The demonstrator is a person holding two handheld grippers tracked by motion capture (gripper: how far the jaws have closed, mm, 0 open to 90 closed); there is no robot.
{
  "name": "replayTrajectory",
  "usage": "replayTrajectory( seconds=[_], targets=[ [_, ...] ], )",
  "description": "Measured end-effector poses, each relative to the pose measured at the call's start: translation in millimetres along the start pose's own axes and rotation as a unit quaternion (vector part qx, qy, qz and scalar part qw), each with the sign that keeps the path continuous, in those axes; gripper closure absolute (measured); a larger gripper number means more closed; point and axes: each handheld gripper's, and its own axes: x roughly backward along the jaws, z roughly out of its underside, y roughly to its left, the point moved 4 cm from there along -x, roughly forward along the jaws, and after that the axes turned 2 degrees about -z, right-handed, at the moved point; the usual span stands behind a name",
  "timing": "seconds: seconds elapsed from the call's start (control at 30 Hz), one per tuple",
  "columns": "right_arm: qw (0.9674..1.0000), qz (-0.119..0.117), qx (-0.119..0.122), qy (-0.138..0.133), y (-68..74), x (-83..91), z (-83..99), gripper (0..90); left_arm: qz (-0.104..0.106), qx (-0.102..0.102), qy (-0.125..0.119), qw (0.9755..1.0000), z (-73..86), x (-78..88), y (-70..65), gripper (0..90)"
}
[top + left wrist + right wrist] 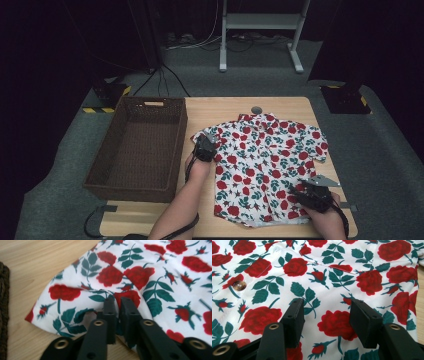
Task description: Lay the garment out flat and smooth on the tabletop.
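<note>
A white shirt (265,165) printed with red roses and green leaves lies spread flat on the wooden table (225,107). My left gripper (206,145) sits at the shirt's left sleeve (72,300); its jaws are pinched together on a fold of the sleeve cloth. My left gripper (117,303) shows the fabric bunched up between the pads. My right gripper (306,192) rests over the shirt's lower right part. In the right gripper view my right gripper (325,313) stands open, its pads apart above flat cloth, with a brown button (239,285) to the left.
A dark brown woven basket (137,147) stands on the table's left side, close beside the left sleeve; its edge (3,312) shows in the left gripper view. A small grey disc (256,109) lies at the table's far edge. Stands and cables are on the floor behind.
</note>
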Motion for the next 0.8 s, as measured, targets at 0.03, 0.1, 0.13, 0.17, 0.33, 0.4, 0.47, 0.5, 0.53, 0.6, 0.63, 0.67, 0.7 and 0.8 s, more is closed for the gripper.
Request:
replayTrajectory(
  seconds=[0.03,0.1,0.13,0.17,0.33,0.4,0.47,0.5,0.53,0.6,0.63,0.67,0.7,0.8],
  targets=[
    [1.0,0.0,0.0,0.0,0.1,0.0,0.0,45.8,0.0,-0.011,-0.002,0.9999,-5.9,2.4,-0.3,86.2],
    [1.0,0.0,0.0,-0.001,0.1,0.0,0.1,45.9,-0.008,-0.032,-0.012,0.9994,-21.6,9.5,0.1,87.0],
    [1.0,0.0,0.0,-0.001,0.1,0.0,0.2,45.8,-0.011,-0.04,-0.017,0.999,-30.4,13.6,0.6,87.0],
    [1.0,0.0,0.001,-0.001,0.0,0.1,0.2,45.8,-0.012,-0.047,-0.02,0.9986,-39.2,17.3,1.0,87.0],
    [1.0,0.0,0.0,-0.001,0.1,0.1,0.2,45.8,-0.026,-0.062,-0.041,0.9969,-73.8,29.1,2.9,78.6],
    [1.0,0.0,0.0,0.0,0.1,0.1,0.2,45.8,-0.031,-0.055,-0.051,0.9967,-78.7,32.6,4.7,72.6],
    [1.0,0.0,0.0,0.0,0.1,0.0,0.1,45.8,-0.036,-0.062,-0.045,0.9964,-73.2,32.1,4.8,70.6],
    [1.0,0.0,0.001,0.0,0.1,0.0,0.1,45.8,-0.041,-0.065,-0.04,0.9963,-67.5,30.5,5.0,70.2],
    [1.0,0.0,0.001,0.0,0.0,0.0,0.1,45.8,-0.043,-0.061,-0.035,0.9966,-60.7,28.8,6.0,70.0],
    [1.0,0.0,0.001,0.0,0.0,0.0,0.0,45.8,-0.047,-0.044,-0.027,0.9975,-45.4,26.4,8.4,69.6],
    [1.0,0.0,0.001,0.0,0.0,0.0,0.0,45.9,-0.049,-0.039,-0.025,0.9977,-37.9,25.9,8.7,69.5],
    [1.0,0.0,0.0,0.0,0.1,-0.1,0.0,45.8,-0.053,-0.032,-0.031,0.9976,-31.6,27.0,9.0,68.7],
    [1.0,0.0,0.0,0.0,0.2,-0.1,0.0,45.8,-0.055,-0.025,-0.038,0.9974,-26.6,29.3,9.0,68.2],
    [1.0,0.001,-0.001,0.0,0.4,-0.2,-0.1,45.8,-0.046,-0.024,-0.056,0.9971,-14.3,40.0,2.8,68.1]
  ],
)
